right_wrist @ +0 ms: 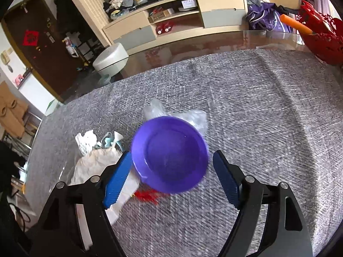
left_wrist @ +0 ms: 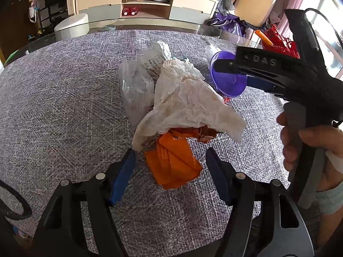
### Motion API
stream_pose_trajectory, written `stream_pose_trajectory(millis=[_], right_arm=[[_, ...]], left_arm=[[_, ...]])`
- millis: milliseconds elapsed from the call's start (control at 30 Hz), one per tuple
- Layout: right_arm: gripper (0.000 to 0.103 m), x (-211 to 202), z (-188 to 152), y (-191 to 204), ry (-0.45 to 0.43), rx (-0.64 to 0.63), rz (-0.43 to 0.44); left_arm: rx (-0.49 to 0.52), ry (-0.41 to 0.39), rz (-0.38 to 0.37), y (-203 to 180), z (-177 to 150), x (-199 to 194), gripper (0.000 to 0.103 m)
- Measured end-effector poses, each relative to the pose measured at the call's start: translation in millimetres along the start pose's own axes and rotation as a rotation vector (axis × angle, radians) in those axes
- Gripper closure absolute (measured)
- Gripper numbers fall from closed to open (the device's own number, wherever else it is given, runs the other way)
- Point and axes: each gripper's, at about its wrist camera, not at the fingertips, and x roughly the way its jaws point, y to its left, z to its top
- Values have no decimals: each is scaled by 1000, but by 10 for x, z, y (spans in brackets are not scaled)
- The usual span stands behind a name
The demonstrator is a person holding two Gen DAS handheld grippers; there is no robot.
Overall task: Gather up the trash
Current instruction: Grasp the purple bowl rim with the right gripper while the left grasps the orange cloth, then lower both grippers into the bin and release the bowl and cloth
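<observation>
A pile of trash lies mid-table: a crumpled white tissue point(left_wrist: 188, 102) over an orange wrapper point(left_wrist: 173, 167), with a clear plastic bag point(left_wrist: 136, 90) and a printed paper point(left_wrist: 158, 55) behind. My left gripper point(left_wrist: 171, 160) is open, its fingers either side of the orange wrapper. A purple bowl point(right_wrist: 169, 154) sits to the right of the pile, also in the left wrist view point(left_wrist: 227, 75). My right gripper point(right_wrist: 171, 167) is open, hovering over the bowl, empty. The tissue point(right_wrist: 96, 162) and a red scrap point(right_wrist: 148, 196) show to its left.
The table carries a grey woven cloth point(left_wrist: 53, 107) on glass. A red basket point(right_wrist: 321, 36) with an orange stick stands at the far right edge. Clear plastic point(right_wrist: 193, 115) lies behind the bowl. A cabinet point(left_wrist: 145, 4) and white stool point(left_wrist: 72, 24) are beyond.
</observation>
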Motion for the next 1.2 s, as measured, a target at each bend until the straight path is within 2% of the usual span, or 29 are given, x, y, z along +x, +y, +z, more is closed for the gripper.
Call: stream_pose_trajectory(millis=[100,233,400,533,833,1033,1200], right_arm=[[20,60,7,61,0,-23,-50],[17,124,-21,102,12,-33,-57],[17,169,-41,159,-11,-67,-115],[25,133,-41,114,-19,-55,-105],[25,-231,-154,-10,-39,-39,-66],[25,-562,-396,-119,-40,-17,-40],[25,-850,-750,-126,-32,-34,-13]], left_arm=[[5,-5,11,-2,30,18,48],[8,-8,14,11,13,5,50],[19,-13,8,68,-44,-49,56],[20,-19,-1,79,-72,-99,58],[54,-35,-18,22,-241,-331,58],[65,-38,-22,-75,-485,-526,58],[75,-53,-51,-163,-699,-727,58]])
